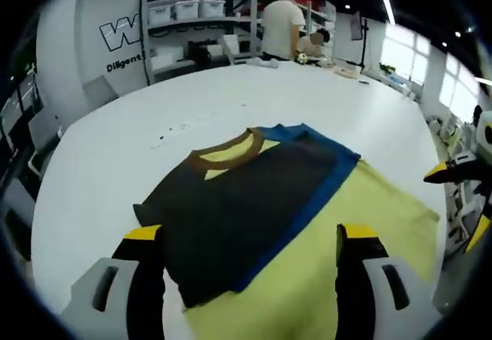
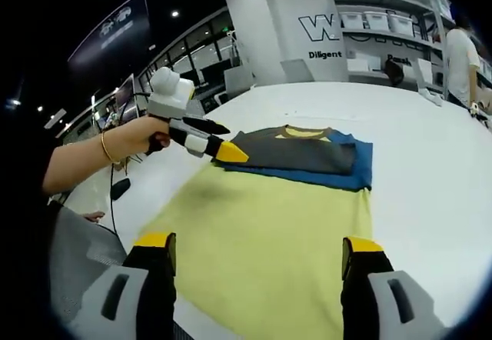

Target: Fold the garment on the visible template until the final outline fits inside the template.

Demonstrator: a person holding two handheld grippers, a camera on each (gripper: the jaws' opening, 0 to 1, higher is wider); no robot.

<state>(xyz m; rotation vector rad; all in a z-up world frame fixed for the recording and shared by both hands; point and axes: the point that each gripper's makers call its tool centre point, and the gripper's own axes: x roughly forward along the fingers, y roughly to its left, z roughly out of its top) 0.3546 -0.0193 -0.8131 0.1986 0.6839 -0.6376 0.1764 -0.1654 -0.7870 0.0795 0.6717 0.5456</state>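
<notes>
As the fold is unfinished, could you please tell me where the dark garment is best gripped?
Probably the garment's near hem corner, beside the left gripper: that free edge lies flat on the yellow template, unobstructed, and both grippers' jaws stand apart.

So the surface is a big white table with a rounded edge. Lying flat on it is a yellow-green template sheet, and the folded garment sits at the sheet's far end — dark grey with a brown collar, yellow inside the neck, blue showing along one side. It partly overhangs the sheet onto bare table. A few small dark specks dot the tabletop beyond the collar, and some small items sit at the far edge — too small to tell what.
</notes>
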